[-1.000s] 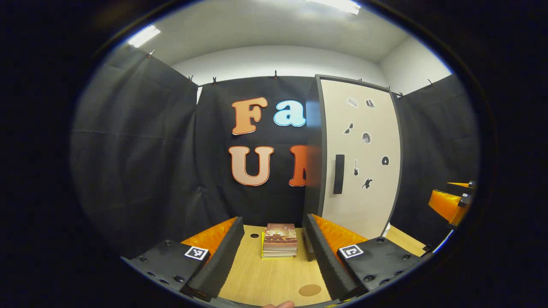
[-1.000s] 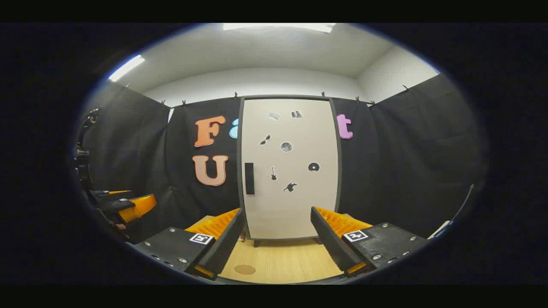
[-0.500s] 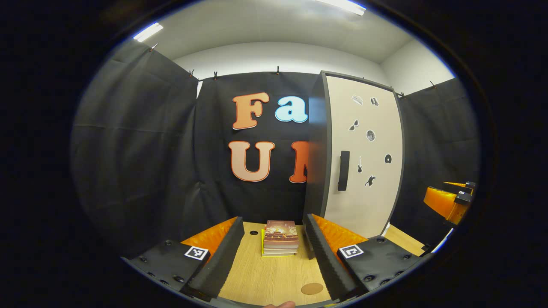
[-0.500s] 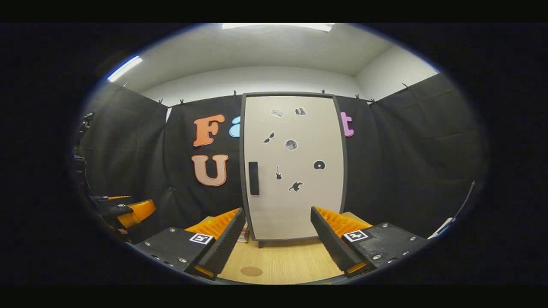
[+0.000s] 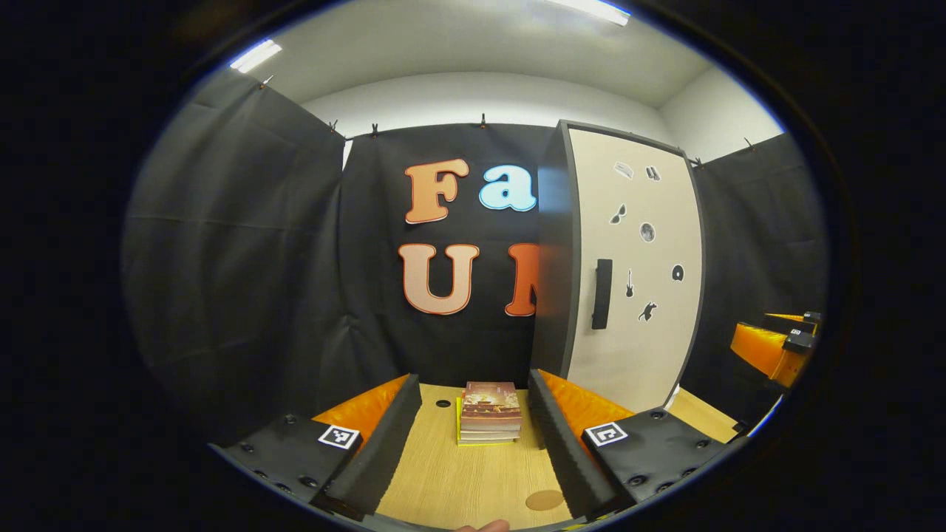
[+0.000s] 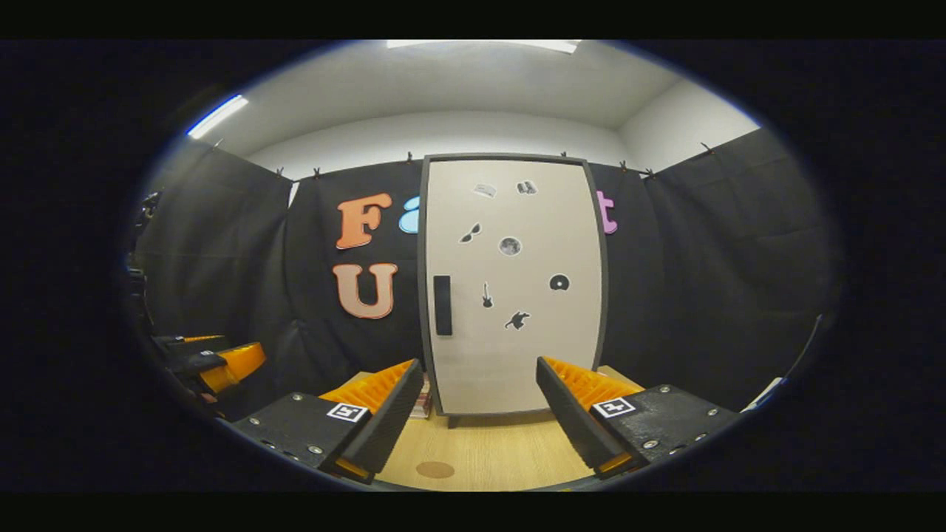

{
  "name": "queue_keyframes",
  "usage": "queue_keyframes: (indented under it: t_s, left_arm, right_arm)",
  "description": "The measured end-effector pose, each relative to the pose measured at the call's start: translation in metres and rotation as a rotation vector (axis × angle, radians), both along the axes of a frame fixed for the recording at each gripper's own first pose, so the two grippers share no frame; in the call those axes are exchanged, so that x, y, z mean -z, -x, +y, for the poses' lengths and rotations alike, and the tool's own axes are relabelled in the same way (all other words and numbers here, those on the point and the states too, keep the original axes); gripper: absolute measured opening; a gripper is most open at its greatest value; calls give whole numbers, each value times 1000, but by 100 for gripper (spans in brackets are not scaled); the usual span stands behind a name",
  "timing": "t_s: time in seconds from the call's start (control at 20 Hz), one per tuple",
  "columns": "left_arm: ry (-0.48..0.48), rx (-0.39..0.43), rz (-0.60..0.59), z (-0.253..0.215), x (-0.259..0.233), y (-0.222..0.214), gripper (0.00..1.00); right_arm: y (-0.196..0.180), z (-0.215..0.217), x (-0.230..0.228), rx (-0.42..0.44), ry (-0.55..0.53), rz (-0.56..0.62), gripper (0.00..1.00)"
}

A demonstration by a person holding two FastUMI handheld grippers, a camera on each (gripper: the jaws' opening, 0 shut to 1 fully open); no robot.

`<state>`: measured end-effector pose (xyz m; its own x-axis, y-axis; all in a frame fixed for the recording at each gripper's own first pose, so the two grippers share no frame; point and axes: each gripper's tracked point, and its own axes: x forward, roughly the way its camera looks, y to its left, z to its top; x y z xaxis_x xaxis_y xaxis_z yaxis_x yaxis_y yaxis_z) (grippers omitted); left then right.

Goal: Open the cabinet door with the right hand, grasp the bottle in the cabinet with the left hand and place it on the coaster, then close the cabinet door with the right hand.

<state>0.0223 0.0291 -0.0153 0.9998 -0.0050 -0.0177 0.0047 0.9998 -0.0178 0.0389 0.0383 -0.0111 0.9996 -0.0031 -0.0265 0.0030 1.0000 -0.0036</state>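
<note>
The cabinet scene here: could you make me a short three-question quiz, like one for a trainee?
1. True or false: the cabinet door is shut.
2. Multiple choice: the round coaster lies on the table (A) on top of the books, (B) in front of the cabinet near the camera, (C) inside the cabinet.
3. Fill in: in the left gripper view, a stack of ___ lies ahead between the left claw fingers.

Key
1. True; the dark handle is untouched, with the right claw open and short of it.
2. B.
3. Books.
</note>
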Motion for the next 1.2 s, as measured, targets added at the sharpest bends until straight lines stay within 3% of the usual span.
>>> queue_keyframes:
  t_s: [0.4,1.2]
  left_arm:
    - [5,-13,30,20,13,-7,95]
    - [0,-89,116,106,54,-62,95]
  right_arm:
    - [-42,19,-1,-26,-9,6,95]
    - [-217,67,-10,-68,13,0,95]
